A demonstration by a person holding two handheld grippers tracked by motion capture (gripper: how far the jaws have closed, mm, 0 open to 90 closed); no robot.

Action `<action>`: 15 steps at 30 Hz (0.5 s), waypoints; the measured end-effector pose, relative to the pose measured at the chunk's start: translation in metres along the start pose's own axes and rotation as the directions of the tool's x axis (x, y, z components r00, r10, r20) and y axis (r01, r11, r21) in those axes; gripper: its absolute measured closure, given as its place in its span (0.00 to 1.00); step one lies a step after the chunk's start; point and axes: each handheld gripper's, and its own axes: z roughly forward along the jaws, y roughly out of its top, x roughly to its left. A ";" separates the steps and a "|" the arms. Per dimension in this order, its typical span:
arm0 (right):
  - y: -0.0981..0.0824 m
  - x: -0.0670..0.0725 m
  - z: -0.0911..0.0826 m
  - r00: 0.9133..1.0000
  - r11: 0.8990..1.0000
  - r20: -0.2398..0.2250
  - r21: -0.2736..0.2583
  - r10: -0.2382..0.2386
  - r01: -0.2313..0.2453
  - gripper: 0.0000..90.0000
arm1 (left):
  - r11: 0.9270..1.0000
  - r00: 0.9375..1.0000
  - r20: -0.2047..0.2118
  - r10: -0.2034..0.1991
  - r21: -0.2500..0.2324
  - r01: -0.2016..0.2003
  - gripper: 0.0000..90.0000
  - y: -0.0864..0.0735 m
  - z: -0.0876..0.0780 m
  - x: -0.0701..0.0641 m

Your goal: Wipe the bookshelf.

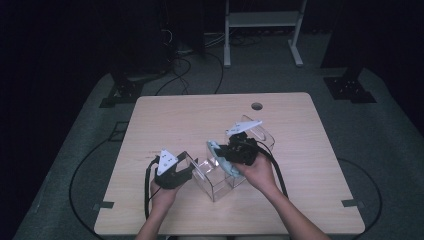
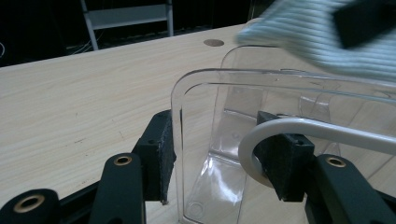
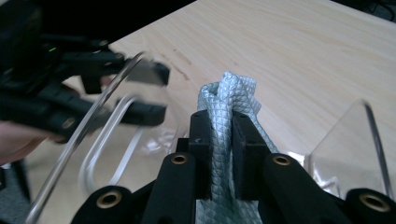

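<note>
Item in progress: my left gripper clamps the near-left wall of the clear plastic box at table centre, my right gripper pinches the pale-blue waffle-weave cloth above it, wiping apparently unfinished.

- The cloth is pale blue-green with a bumpy woven pattern like little scales.
- The box is see-through plastic, and its handle is white.
- Both grippers, the left one and the right one, are black with a light grey plate on top.
- The table is light wood with thin grain lines.
</note>
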 end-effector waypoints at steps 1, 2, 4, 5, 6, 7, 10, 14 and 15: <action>-0.005 0.001 -0.004 1.000 1.000 0.001 -0.008 -0.011 0.011 0.89 | 1.000 1.000 0.001 0.000 0.000 0.000 0.53 0.000 0.000 0.000; -0.009 0.003 -0.008 1.000 1.000 0.000 -0.011 -0.012 0.012 0.89 | 1.000 1.000 -0.001 0.004 0.002 -0.004 0.53 0.000 0.000 0.000; -0.018 0.005 -0.016 1.000 1.000 -0.004 -0.015 -0.011 0.011 0.89 | 1.000 1.000 0.001 0.000 0.003 0.000 0.53 0.000 0.000 0.000; -0.022 0.006 -0.020 1.000 1.000 -0.006 -0.019 -0.005 0.005 0.89 | 1.000 1.000 0.000 0.003 0.006 -0.003 0.53 0.000 0.000 0.000; -0.025 0.007 -0.023 1.000 0.999 -0.002 -0.031 -0.012 0.012 0.89 | 1.000 1.000 0.000 0.002 0.004 -0.002 0.53 0.000 0.000 0.000; -0.030 0.008 -0.027 1.000 0.999 0.000 -0.043 -0.014 0.014 0.89 | 1.000 1.000 0.000 0.002 0.003 -0.002 0.53 0.000 0.000 0.000; -0.039 0.008 -0.037 1.000 0.997 -0.012 -0.077 0.008 -0.009 0.89 | 1.000 1.000 0.000 0.000 0.002 0.000 0.53 0.000 0.000 0.001; -0.054 0.006 -0.055 0.999 0.992 -0.021 -0.124 0.027 -0.030 0.89 | 1.000 1.000 0.003 0.000 0.001 0.000 0.52 0.000 0.000 0.001; -0.058 0.005 -0.059 1.000 0.991 -0.011 -0.134 0.029 -0.030 0.89 | 1.000 1.000 0.003 0.000 0.001 0.000 0.52 0.000 0.000 0.002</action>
